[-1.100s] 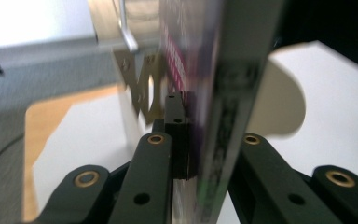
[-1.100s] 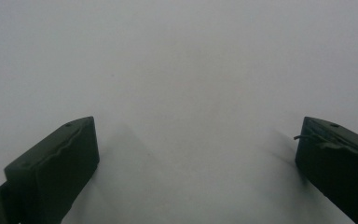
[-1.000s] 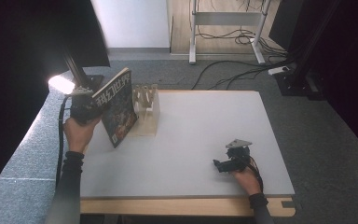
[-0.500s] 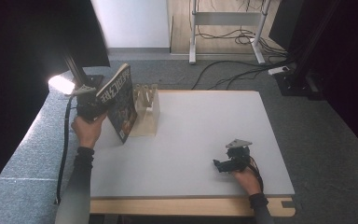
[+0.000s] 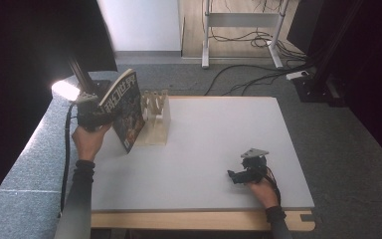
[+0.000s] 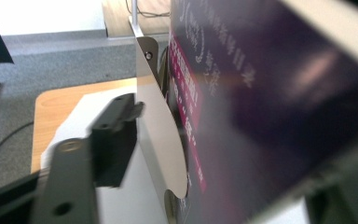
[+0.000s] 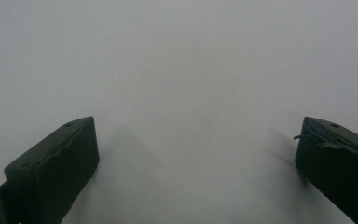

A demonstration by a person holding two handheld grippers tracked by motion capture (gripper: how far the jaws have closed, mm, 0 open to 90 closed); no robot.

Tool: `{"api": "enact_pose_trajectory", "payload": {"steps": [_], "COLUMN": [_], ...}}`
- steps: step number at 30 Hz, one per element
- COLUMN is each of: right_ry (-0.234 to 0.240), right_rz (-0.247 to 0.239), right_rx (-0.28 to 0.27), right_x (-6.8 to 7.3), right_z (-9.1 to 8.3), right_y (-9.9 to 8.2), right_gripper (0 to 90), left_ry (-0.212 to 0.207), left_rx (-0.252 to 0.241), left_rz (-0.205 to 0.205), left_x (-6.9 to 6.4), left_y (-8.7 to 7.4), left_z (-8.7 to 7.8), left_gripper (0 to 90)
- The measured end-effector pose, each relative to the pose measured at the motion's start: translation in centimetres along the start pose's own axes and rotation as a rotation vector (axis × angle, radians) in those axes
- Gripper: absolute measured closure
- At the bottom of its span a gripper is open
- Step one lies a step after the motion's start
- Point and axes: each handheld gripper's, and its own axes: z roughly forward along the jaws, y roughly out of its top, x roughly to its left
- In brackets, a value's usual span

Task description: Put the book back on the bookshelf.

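The left gripper [image 5: 98, 117] is at the table's [image 5: 219, 149] left edge, beside a magazine [image 5: 125, 110] that stands tilted against the wooden rack [image 5: 156, 119] — its lower corner on the table, its top leaning away from the rack toward the hand. The jaws have just been opening; in the left gripper view the magazine's [image 6: 261, 107] cover still lies between them, with a visible gap on the near jaw's side, so the pads no longer seem to clamp it. This looks like the release step of filing the magazine into the rack, though it does not yet appear seated in a slot. The next move calls for a clean backward withdrawal without dragging the cover — or a re-grip if the magazine starts to tip. The right gripper [image 5: 244, 174] rests on the table near the front right, jaws wide with nothing between them.
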Motion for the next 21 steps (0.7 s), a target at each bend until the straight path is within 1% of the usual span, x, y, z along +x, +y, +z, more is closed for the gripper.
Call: {"api": "enact_pose_trajectory", "payload": {"steps": [3, 4, 5, 6, 9, 11, 13, 16, 18, 21], "right_ry": [0.000, 0.000, 0.000, 0.000, 0.000, 0.000, 0.000, 0.000, 0.000, 0.000], "right_rz": [-0.001, 0.000, 0.000, 0.000, 0.000, -0.001, -0.001, -0.001, -0.001, -0.003], "right_rx": [0.000, 0.000, 0.000, 0.000, 0.000, 0.000, 0.000, 0.000, -0.001, 0.000], "right_x": [0.0, 0.0, 0.0, 0.0, 0.0, 0.0, 0.0, 0.0, 0.0, 0.0], "right_z": [0.0, 0.0, 0.0, 0.0, 0.0, 0.0, 0.0, 0.0, 0.0, 0.0], "right_y": [0.0, 0.0, 0.0, 0.0, 0.0, 0.0, 0.0, 0.0, 0.0, 0.0], "right_gripper": [0.0, 0.0, 0.0, 0.0, 0.0, 0.0, 0.0, 0.0, 0.0, 0.0], "left_ry": [-0.015, -0.020, -0.021, -0.021, -0.037, -0.058, -0.060, -0.081, -0.081, -0.075], "left_rx": [-0.010, -0.009, -0.005, -0.002, -0.003, 0.007, 0.015, 0.022, 0.030, 0.039], "left_rz": [-0.001, 0.000, 0.005, 0.010, 0.013, 0.026, 0.035, 0.039, 0.055, 0.078], "left_x": [0.0, -0.1, -0.1, -0.2, -0.4, -0.4, -0.6, -0.8, -1.0, -1.4], "left_y": [-0.1, -0.1, -0.1, -0.1, -0.3, -0.5, -0.6, -0.8, -1.0, -1.3], "left_z": [-0.6, -0.8, -1.0, -1.2, -1.8, -2.2, -2.5, -3.1, -3.4, -4.0], "left_gripper": [20.1, 16.0, 14.3, 13.8, 11.5, 10.7, 9.3, 7.4, 3.3, 0.8]}}
